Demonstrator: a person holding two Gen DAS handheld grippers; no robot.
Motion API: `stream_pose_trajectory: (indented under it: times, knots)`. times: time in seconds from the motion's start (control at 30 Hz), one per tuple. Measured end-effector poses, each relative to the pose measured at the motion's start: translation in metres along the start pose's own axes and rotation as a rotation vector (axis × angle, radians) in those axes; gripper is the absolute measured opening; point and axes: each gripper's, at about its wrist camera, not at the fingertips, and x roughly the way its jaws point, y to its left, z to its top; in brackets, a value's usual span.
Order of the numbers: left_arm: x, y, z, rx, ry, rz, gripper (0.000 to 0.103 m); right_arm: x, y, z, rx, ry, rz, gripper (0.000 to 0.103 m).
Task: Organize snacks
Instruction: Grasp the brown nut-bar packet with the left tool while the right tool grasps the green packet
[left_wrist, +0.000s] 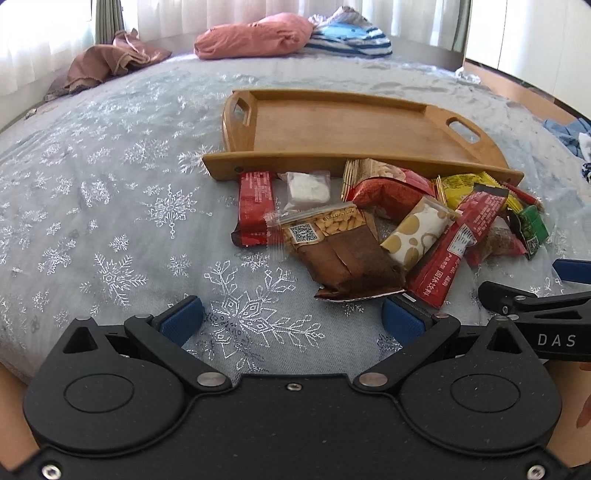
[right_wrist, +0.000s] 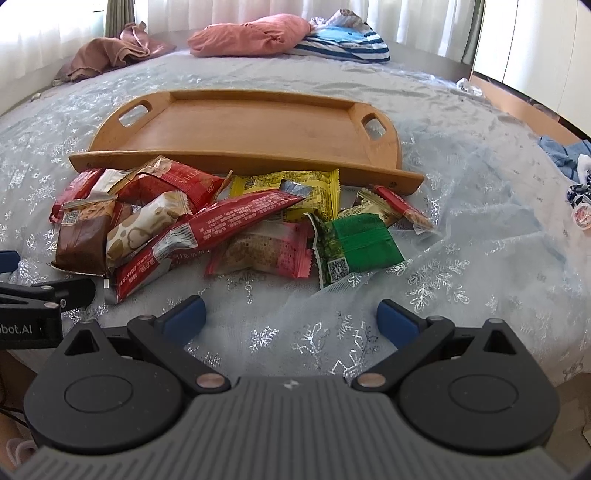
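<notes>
A pile of snack packets lies on the bed just in front of an empty wooden tray (left_wrist: 332, 129) (right_wrist: 251, 129). Among them are a brown peanut packet (left_wrist: 343, 251) (right_wrist: 83, 236), a long red bar (left_wrist: 454, 247) (right_wrist: 207, 232), a green packet (right_wrist: 358, 243) and a yellow packet (right_wrist: 314, 192). My left gripper (left_wrist: 291, 319) stands open, low over the bedspread, just short of the brown packet. Also open, my right gripper (right_wrist: 291, 317) has nothing between its fingers, a little short of the green packet and a pink packet (right_wrist: 266, 251).
The bed carries a pale snowflake-patterned spread (left_wrist: 110, 221) (right_wrist: 480, 258). A pink pillow (left_wrist: 255, 35) (right_wrist: 251, 33), brown cloth (left_wrist: 110, 62) and striped clothes (right_wrist: 343, 40) lie at the far edge. Each gripper shows at the side of the other's view.
</notes>
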Motion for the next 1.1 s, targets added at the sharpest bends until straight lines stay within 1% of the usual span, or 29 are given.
stream_pose_trajectory:
  times: [0.1, 0.13, 0.27, 0.33, 0.4, 0.43, 0.5, 0.57, 0.63, 0.67, 0.73, 0.77, 0.83, 0.97, 1.0, 1.1]
  knots:
    - [-0.002, 0.0, -0.001, 0.003, -0.013, -0.001, 0.103, 0.0, -0.004, 0.0, 0.018, -0.001, 0.016, 0.103]
    - [-0.003, 0.001, -0.001, -0.011, -0.016, -0.007, 0.103, 0.001, -0.005, 0.001, 0.016, 0.003, 0.024, 0.103]
    - [-0.011, 0.015, 0.003, -0.138, -0.038, -0.032, 0.103, -0.005, -0.009, 0.005, 0.02, -0.001, 0.049, 0.103]
    - [-0.014, 0.021, 0.008, -0.197, -0.029, -0.066, 0.103, -0.014, -0.014, 0.006, 0.028, -0.03, 0.072, 0.103]
    - [-0.017, 0.023, 0.013, -0.204, -0.035, -0.073, 0.102, -0.023, -0.019, 0.008, 0.024, -0.077, 0.066, 0.103]
    - [-0.018, 0.022, 0.015, -0.195, -0.046, -0.065, 0.098, -0.027, -0.021, 0.009, 0.017, -0.102, 0.053, 0.103]
    - [-0.022, 0.016, 0.019, -0.161, -0.079, -0.048, 0.093, -0.032, -0.027, 0.012, 0.004, -0.15, 0.018, 0.103]
    - [-0.021, 0.011, 0.022, -0.135, -0.086, -0.053, 0.089, -0.032, -0.035, 0.014, -0.003, -0.17, -0.021, 0.1]
    - [-0.02, 0.008, 0.025, -0.128, -0.076, -0.086, 0.074, -0.028, -0.043, 0.018, 0.003, -0.168, -0.042, 0.095]
    - [-0.018, 0.006, 0.026, -0.13, -0.067, -0.106, 0.071, -0.025, -0.047, 0.019, 0.008, -0.168, -0.044, 0.093]
    - [-0.015, 0.002, 0.028, -0.134, -0.052, -0.135, 0.066, -0.02, -0.053, 0.02, 0.012, -0.162, -0.033, 0.089]
    - [-0.014, 0.0, 0.028, -0.132, -0.049, -0.14, 0.064, -0.018, -0.055, 0.021, 0.015, -0.159, -0.025, 0.088]
    - [-0.011, -0.005, 0.028, -0.118, -0.042, -0.133, 0.059, -0.013, -0.058, 0.02, 0.021, -0.152, -0.015, 0.084]
    - [-0.006, -0.011, 0.027, -0.104, -0.039, -0.101, 0.05, -0.003, -0.061, 0.019, 0.041, -0.131, 0.002, 0.08]
    - [-0.005, -0.011, 0.026, -0.103, -0.042, -0.097, 0.048, -0.002, -0.062, 0.019, 0.047, -0.129, 0.01, 0.079]
    - [-0.006, -0.011, 0.026, -0.104, -0.044, -0.093, 0.048, 0.003, -0.062, 0.018, 0.062, -0.126, 0.037, 0.079]
